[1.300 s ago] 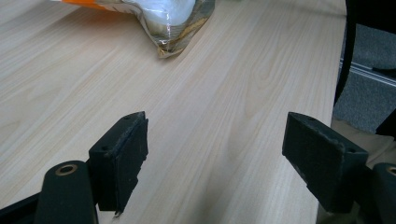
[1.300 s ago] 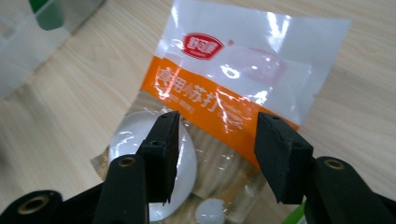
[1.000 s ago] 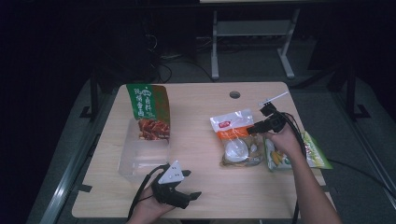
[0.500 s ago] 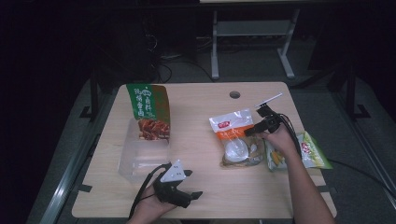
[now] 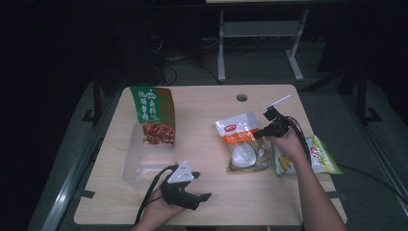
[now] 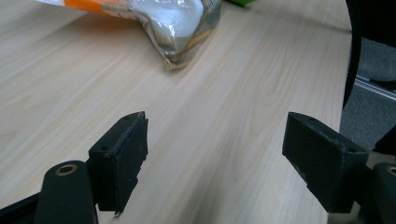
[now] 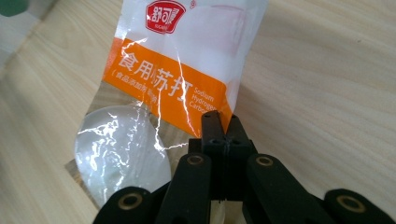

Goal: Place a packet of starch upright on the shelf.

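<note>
The baking-soda packet (image 5: 242, 140), white at the top with an orange band and a clear lower part, lies flat on the table (image 5: 207, 110) right of the frame's centre in the high view. In the right gripper view the packet (image 7: 177, 70) fills the upper left, its red logo at the top and the orange band slanting across the middle. The right gripper (image 7: 219, 128) sits at that packet's edge, low in the frame: its jaws have just been closing and now meet, pinched together on the packet's rim just below the orange band. In the high view the right gripper (image 5: 263, 132) shows just right of the packet, a hand (image 5: 288, 142) behind it.

Just right of that hand a green snack bag (image 5: 322, 156) lies on the table. At the left of the frame a green-and-brown pouch (image 5: 154, 115) rests with its lower part over a clear plastic box (image 5: 144, 166).

The left gripper (image 5: 204, 197) rests low in the frame, near the table's front edge, well apart from the packet. In the left gripper view its jaws stand wide apart over bare wood, nothing between them, with a corner of the packet (image 6: 182, 28) at the top.
</note>
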{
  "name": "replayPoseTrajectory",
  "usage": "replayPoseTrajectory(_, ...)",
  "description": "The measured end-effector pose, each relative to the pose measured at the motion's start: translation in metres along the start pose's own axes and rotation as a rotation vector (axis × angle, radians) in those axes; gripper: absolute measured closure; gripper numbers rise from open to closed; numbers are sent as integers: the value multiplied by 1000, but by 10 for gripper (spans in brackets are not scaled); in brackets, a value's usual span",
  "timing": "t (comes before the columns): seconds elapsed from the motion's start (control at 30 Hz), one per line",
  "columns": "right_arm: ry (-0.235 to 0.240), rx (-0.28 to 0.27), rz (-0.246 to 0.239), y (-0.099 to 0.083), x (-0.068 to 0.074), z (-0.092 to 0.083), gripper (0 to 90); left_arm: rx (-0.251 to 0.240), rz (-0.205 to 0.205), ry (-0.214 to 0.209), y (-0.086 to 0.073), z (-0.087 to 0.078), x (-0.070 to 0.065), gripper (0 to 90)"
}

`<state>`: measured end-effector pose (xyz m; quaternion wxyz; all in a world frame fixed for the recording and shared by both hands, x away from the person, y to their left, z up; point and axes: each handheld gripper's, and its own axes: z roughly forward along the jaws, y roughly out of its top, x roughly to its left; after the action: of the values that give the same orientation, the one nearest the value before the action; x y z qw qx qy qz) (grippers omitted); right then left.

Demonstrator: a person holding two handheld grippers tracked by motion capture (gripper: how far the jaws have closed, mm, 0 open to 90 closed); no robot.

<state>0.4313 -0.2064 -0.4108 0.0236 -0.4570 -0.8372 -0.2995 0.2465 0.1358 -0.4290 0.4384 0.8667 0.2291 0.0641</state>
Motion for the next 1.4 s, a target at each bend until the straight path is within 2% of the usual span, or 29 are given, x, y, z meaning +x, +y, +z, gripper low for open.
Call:
replayPoseTrajectory(0.2, 2, -27, -48, -1, 14, -13, 900, -6, -9, 6, 12, 11, 3, 223)
replayPoseTrajectory(0.37, 10, -62, -82, -3, 28, -25, 900, 2, 7, 9, 20, 23, 4, 230)
replayPoseTrajectory(0.53, 17, -93, -130, -6, 44, -39, 900, -8, -23, 15, 28, 35, 11, 234)
replayPoseTrajectory(0.63, 25, -116, -159, -11, 55, -47, 900, -2, -26, 20, 33, 42, 15, 236)
replayPoseTrajectory(0.67, 28, -121, -166, -12, 57, -48, 900, -4, -43, 20, 34, 46, 16, 237)
replayPoseTrajectory(0.8, 37, -141, -186, -19, 66, -55, 900, -7, -69, 22, 38, 56, 23, 243)
replayPoseTrajectory(0.83, 38, -142, -185, -21, 68, -56, 900, -12, -88, 21, 39, 59, 26, 255)
replayPoseTrajectory(0.9, 41, -153, -196, -25, 71, -59, 900, -14, -110, 7, 39, 63, 31, 266)
replayPoseTrajectory(0.97, 47, -164, -218, -28, 73, -61, 900, -30, -140, -23, 40, 68, 37, 319)
replayPoseTrajectory(1.03, 51, -164, -221, -30, 77, -63, 900, -34, -152, -37, 42, 70, 41, 344)
replayPoseTrajectory(1.1, 53, -170, -251, -32, 79, -65, 900, -37, -174, -53, 43, 73, 43, 376)
replayPoseTrajectory(1.13, 61, -171, -243, -33, 81, -65, 900, -42, -182, -65, 45, 75, 46, 398)
replayPoseTrajectory(1.2, 69, -180, -264, -34, 84, -66, 900, -52, -209, -84, 46, 77, 48, 455)
replayPoseTrajectory(1.3, 74, -187, -279, -36, 87, -66, 900, -86, -254, -124, 51, 78, 49, 571)
replayPoseTrajectory(1.33, 79, -188, -277, -36, 88, -66, 900, -81, -236, -104, 53, 78, 49, 624)
replayPoseTrajectory(1.4, 77, -188, -281, -36, 90, -66, 900, -88, -233, -102, 55, 77, 50, 754)
